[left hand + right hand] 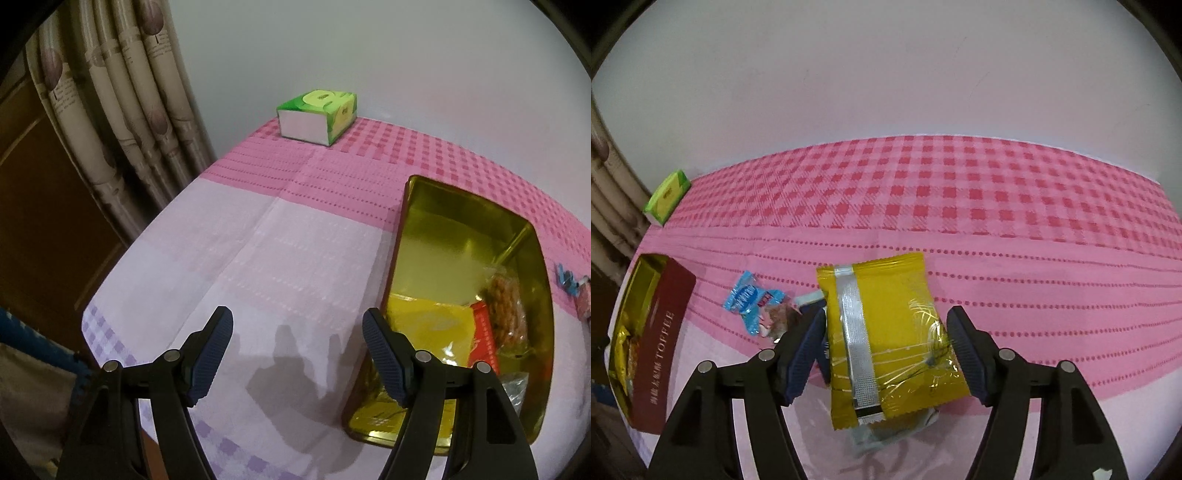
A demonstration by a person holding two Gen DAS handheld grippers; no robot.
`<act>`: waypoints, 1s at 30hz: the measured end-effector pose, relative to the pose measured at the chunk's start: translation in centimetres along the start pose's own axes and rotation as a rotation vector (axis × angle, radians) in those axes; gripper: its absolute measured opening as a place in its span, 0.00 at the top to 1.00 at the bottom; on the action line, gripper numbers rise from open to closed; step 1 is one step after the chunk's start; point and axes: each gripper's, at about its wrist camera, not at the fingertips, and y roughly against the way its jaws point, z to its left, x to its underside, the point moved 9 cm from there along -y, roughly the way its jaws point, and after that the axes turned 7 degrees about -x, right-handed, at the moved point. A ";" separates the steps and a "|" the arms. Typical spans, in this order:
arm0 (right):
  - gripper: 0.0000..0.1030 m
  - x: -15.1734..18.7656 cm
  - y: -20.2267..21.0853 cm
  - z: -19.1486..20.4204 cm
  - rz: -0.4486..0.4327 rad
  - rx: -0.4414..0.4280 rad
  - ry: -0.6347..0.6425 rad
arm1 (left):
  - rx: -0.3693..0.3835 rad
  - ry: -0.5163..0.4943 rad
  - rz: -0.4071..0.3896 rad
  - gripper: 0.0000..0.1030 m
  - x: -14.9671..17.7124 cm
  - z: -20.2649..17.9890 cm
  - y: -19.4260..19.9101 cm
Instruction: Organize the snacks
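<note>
A gold-lined tin box [413, 229] with a dark red outside marked TOFFEE [661, 339] stands open on the table. It holds a yellow packet [428, 325], a red packet [484, 339] and a bag of nuts [506, 314]. My left gripper [297, 354] is open and empty, just left of the box. My right gripper [886, 339] is open around a yellow snack packet [890, 332] that lies on the cloth over a pale packet [886, 439]. A blue candy wrapper [746, 295] and a brownish candy [779, 317] lie left of it.
A green tissue box [317, 114] stands at the table's far left corner by the wall; it also shows in the right wrist view [666, 195]. Curtains [122, 110] hang left of the table. The pink checked tablecloth [997, 206] covers the table.
</note>
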 end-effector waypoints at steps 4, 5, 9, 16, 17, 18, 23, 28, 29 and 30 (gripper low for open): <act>0.44 0.7 -0.8 -0.1 0.009 -0.018 0.023 | -0.005 -0.018 -0.008 0.29 0.1 -0.5 0.0; 0.44 0.6 -0.8 -0.1 0.003 -0.023 0.027 | -0.009 -0.025 -0.017 0.28 0.0 -0.6 0.0; 0.38 1.1 -0.7 0.6 0.022 -0.047 0.065 | -0.039 -0.050 -0.038 0.27 -0.2 -0.7 0.2; 0.27 1.0 1.4 0.6 -0.022 -0.098 0.039 | -0.029 -0.071 -0.093 0.27 -0.7 -1.1 1.3; 0.27 0.7 1.4 0.4 -0.026 -0.096 0.033 | -0.023 -0.076 -0.098 0.27 -0.7 -1.2 1.4; 0.27 0.5 1.3 0.2 -0.026 -0.090 0.027 | -0.019 -0.080 -0.101 0.27 -0.8 -1.3 1.5; 0.27 0.0 0.4 -0.8 -0.016 -0.089 -0.017 | 0.003 -0.106 -0.131 0.27 -1.0 -2.2 2.3; 0.26 -0.3 0.0 -1.3 -0.012 -0.168 -0.084 | 0.013 -0.144 -0.152 0.27 -1.0 -3.0 2.9; 0.26 -0.3 0.1 -1.3 -0.008 -0.184 -0.090 | 0.014 -0.155 -0.150 0.27 -0.9 -3.2 3.1; 0.26 -0.3 0.3 -1.4 -0.006 -0.192 -0.090 | 0.025 -0.173 -0.152 0.27 -0.9 -3.7 3.4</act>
